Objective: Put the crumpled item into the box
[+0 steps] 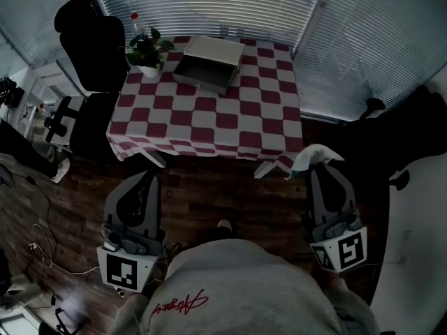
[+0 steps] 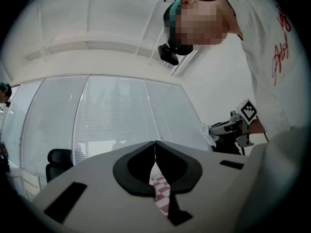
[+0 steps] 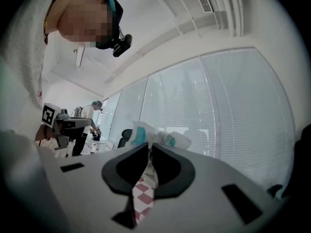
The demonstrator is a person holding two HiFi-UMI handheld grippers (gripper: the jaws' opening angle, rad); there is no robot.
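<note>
The crumpled item (image 1: 312, 158) is a white wrapper with teal print, pinched at the tips of my right gripper (image 1: 316, 166), which is shut on it in front of the table's near right corner. In the right gripper view the crumpled item (image 3: 154, 136) sticks up past the jaws. The open grey box (image 1: 207, 63) sits at the far middle of the red-and-white checked table (image 1: 209, 117). My left gripper (image 1: 148, 175) hangs low at the left, short of the table, shut with nothing in it; its jaws meet in the left gripper view (image 2: 155, 154).
A potted plant (image 1: 148, 53) and a bottle (image 1: 136, 25) stand at the table's far left corner. A black office chair (image 1: 91, 61) is left of the table. Window blinds line the far wall. Cables lie on the wooden floor at left.
</note>
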